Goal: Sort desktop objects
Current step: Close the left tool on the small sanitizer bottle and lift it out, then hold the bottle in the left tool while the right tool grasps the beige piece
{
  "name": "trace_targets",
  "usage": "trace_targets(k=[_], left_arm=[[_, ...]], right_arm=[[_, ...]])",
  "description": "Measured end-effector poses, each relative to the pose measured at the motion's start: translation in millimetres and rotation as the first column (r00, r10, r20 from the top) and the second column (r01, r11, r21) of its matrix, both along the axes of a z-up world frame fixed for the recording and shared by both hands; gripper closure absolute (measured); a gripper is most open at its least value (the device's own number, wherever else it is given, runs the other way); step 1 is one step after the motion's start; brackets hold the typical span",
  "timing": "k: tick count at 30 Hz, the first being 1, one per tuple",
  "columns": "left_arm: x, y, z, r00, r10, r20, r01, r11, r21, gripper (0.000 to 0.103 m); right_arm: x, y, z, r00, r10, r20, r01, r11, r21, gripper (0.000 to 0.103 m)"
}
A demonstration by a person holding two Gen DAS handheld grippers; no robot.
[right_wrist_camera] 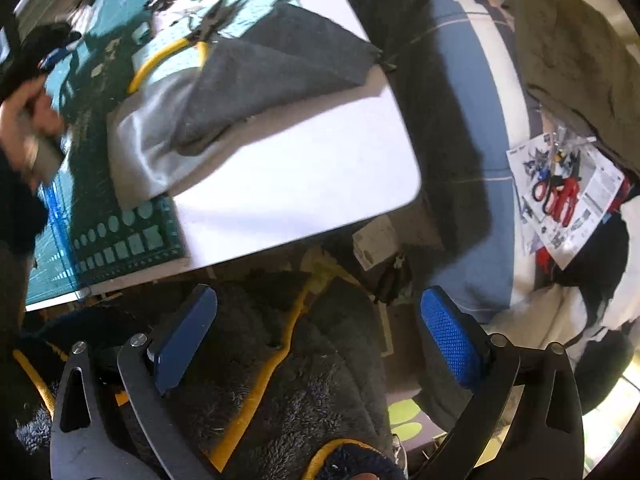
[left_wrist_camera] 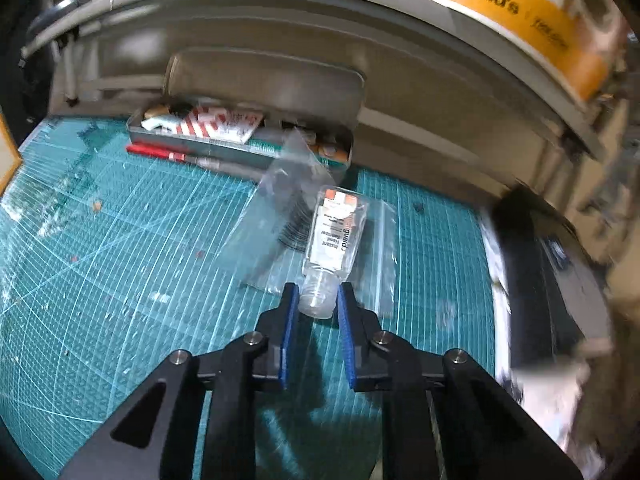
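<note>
Left gripper (left_wrist_camera: 318, 304): one, two blue-padded fingers (left_wrist_camera: 289, 336) drawn narrow around the cap end of one small clear hand-sanitiser bottle (left_wrist_camera: 334, 236). The left pad touches the cap; the right pad sits at or just beside it, and contact there cannot be judged. No earlier view is given.

Hand-sanitiser bottle: one, cap toward the camera, orange-and-white label at the far end, lying over clear plastic bags on the cutting mat.

Clear plastic bags (left_wrist_camera: 280, 216): at least two, overlapping, empty as far as can be seen; exact count unclear.

Teal cutting mat (left_wrist_camera: 120, 240): one, gridded, flecked with small scraps.

Open metal tin (left_wrist_camera: 240, 142): one, at the far edge of the mat, lid raised behind it. Contents: one red-and-white striped packet (left_wrist_camera: 218, 122), plus smaller items too blurred to identify or count.

Red-and-grey pen-like tool (left_wrist_camera: 180, 157): one, lying just in front of the tin.

Yellow McDonald's box (left_wrist_camera: 520, 12): one, on the shelf above.

Right gripper (right_wrist_camera: 318, 340): one, fingers spread wide, nothing between them, held over dark fleece fabric with yellow trim (right_wrist_camera: 280, 360), off the desk.

White desk (right_wrist_camera: 300, 168): one. On it: one grey cloth (right_wrist_camera: 256, 80), one pair of yellow-handled pliers (right_wrist_camera: 172, 54).

Red-handled scissors (right_wrist_camera: 560, 196): one pair, on a printed sheet beyond the desk.
</note>
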State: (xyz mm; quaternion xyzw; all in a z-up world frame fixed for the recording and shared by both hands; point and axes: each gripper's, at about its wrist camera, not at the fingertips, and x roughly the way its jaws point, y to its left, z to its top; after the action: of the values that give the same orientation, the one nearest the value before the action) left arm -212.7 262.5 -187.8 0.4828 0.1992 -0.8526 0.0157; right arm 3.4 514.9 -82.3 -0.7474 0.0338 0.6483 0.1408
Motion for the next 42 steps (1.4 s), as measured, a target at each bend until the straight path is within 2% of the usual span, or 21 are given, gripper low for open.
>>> trace_targets(k=[2,6,11,15,18,21,23,26,27,28,30,31,33,36,38,40,42], left_arm=[[14,-11,2,0.997,-0.074,-0.002,0.074,0.997,-0.001,0.084],[46,-49,8,0.990,-0.140,0.033,0.139,0.990,0.006,0.084],[84,-109,11,0.990,-0.115,0.080,0.117,0.993,-0.012,0.084],[107,-155,1,0.994,-0.039,0.105,0.044,0.998,-0.043,0.084],[125,-202,1,0.993,-0.005,0.119,0.009,0.999,-0.033,0.084],[144,-230,-2,0.989,0.003,0.148,-0.002,1.000,-0.005,0.085],[158,-241,-4,0.984,-0.004,0.176,0.002,1.000,0.013,0.085],[178,-254,-8,0.978,-0.035,0.208,0.027,0.999,0.042,0.085],[184,-255,-9,0.976,-0.051,0.214,0.041,0.998,0.051,0.085],[190,-257,-10,0.973,-0.067,0.219,0.055,0.997,0.061,0.085],[200,-254,-14,0.967,-0.102,0.233,0.088,0.994,0.070,0.085],[206,-254,-16,0.963,-0.120,0.240,0.103,0.991,0.082,0.085],[218,-255,-18,0.958,-0.151,0.244,0.131,0.987,0.096,0.085],[233,-256,-18,0.949,-0.198,0.247,0.177,0.979,0.104,0.085],[238,-261,-18,0.941,-0.227,0.251,0.205,0.972,0.110,0.085],[242,-266,-20,0.936,-0.240,0.257,0.216,0.969,0.118,0.085],[244,-272,-22,0.933,-0.244,0.265,0.218,0.968,0.123,0.085]], right_arm=[[-3,-7,-2,1.000,0.005,-0.003,-0.005,1.000,-0.016,0.000],[-9,-24,-4,1.000,0.020,-0.014,-0.020,0.999,-0.041,0.000],[-21,-53,-7,0.998,0.051,-0.033,-0.053,0.996,-0.070,0.000],[-34,-92,-14,0.994,0.105,-0.038,-0.109,0.989,-0.100,0.000],[-42,-129,-16,0.986,0.162,-0.049,-0.167,0.980,-0.113,0.000],[-48,-171,-21,0.975,0.214,-0.059,-0.221,0.966,-0.138,0.000],[-48,-195,-25,0.967,0.242,-0.079,-0.253,0.950,-0.184,0.000],[-41,-235,-35,0.951,0.273,-0.144,-0.305,0.902,-0.305,0.002],[-38,-249,-39,0.945,0.280,-0.168,-0.323,0.881,-0.346,0.007],[-35,-262,-44,0.937,0.296,-0.186,-0.346,0.864,-0.366,0.016],[-29,-298,-55,0.895,0.387,-0.222,-0.443,0.834,-0.330,0.023],[-27,-314,-61,0.868,0.437,-0.236,-0.493,0.819,-0.296,0.033],[-26,-336,-72,0.833,0.497,-0.241,-0.548,0.800,-0.244,0.038],[-24,-357,-87,0.823,0.511,-0.248,-0.563,0.791,-0.238,0.038],[-22,-364,-93,0.828,0.499,-0.256,-0.556,0.792,-0.253,0.048],[-18,-370,-95,0.832,0.491,-0.260,-0.550,0.792,-0.265,0.069],[-16,-374,-95,0.825,0.493,-0.276,-0.556,0.795,-0.244,0.071]])
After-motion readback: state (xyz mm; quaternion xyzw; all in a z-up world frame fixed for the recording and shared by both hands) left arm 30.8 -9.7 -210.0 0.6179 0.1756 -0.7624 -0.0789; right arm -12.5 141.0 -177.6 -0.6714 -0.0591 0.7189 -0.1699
